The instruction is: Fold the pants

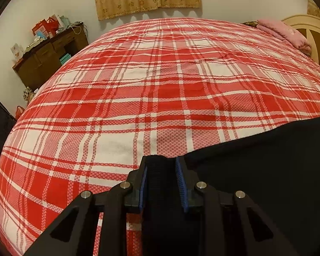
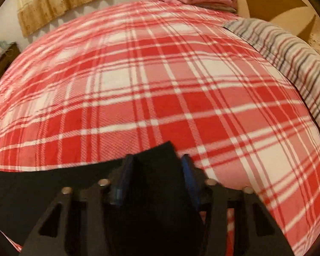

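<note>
Both tongs, left gripper and right gripper, pinch nearly closed on soft, limp black pants over a plaid bed; edges seem best held.

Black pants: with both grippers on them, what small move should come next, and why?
Probably lift both edges together and carry them across the plaid bedspread. The left gripper and right gripper each pinch black pants fabric between the blue pads, and the rest lies flat beside them.
</note>
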Tool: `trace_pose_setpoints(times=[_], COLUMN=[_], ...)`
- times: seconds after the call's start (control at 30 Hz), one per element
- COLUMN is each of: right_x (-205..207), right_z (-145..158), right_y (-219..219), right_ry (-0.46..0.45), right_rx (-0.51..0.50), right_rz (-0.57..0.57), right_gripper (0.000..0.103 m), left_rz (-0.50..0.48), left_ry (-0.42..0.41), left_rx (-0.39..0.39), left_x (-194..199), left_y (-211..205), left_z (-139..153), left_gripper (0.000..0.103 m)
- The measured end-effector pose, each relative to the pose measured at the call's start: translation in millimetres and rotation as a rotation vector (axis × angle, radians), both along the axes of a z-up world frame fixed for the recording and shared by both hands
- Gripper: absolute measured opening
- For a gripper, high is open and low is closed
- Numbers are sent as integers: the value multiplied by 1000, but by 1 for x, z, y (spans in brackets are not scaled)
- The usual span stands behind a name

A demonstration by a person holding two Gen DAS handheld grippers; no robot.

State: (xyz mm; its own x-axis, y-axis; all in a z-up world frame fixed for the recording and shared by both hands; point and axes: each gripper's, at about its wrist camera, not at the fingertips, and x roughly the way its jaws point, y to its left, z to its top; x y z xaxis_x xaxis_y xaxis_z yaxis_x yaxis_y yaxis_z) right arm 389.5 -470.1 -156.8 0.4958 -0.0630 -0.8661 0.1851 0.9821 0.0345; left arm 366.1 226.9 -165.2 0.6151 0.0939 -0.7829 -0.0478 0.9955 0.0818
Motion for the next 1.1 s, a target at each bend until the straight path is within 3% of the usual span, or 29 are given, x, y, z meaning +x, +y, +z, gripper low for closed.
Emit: trace_pose_setpoints(times=[0.03,0.17,0.27,0.43,0.6,0.87,1.1], right_x=[0,-7,-28,-102,-160,-235,-269], right_z=[1,14,45,111,127,100,79], right_y=[-1,13,24,32,22,5,-6], right_ry=[-7,-36,-169,-454,-598,-616,-547], right_rx=[26,11,14,0,22,92,112], right_rz=[16,52,94,172,188,173,166], right_gripper=[13,11,11,11,11,11,11], left_rz=[2,-14,-25,-53,-86,-139,-194], left_ry=[4,-28,-103,-242,-305,-314,-281], left_rx=[-17,-56,-100,-244,-351,-447,-402], left_x=[1,-4,-21,-68,-119,-183,-210], left_y=[1,2,8,21,31,44,35], left_z=[1,16,37,67,69,43,21], left_gripper=[17,12,12,12,12,12,12])
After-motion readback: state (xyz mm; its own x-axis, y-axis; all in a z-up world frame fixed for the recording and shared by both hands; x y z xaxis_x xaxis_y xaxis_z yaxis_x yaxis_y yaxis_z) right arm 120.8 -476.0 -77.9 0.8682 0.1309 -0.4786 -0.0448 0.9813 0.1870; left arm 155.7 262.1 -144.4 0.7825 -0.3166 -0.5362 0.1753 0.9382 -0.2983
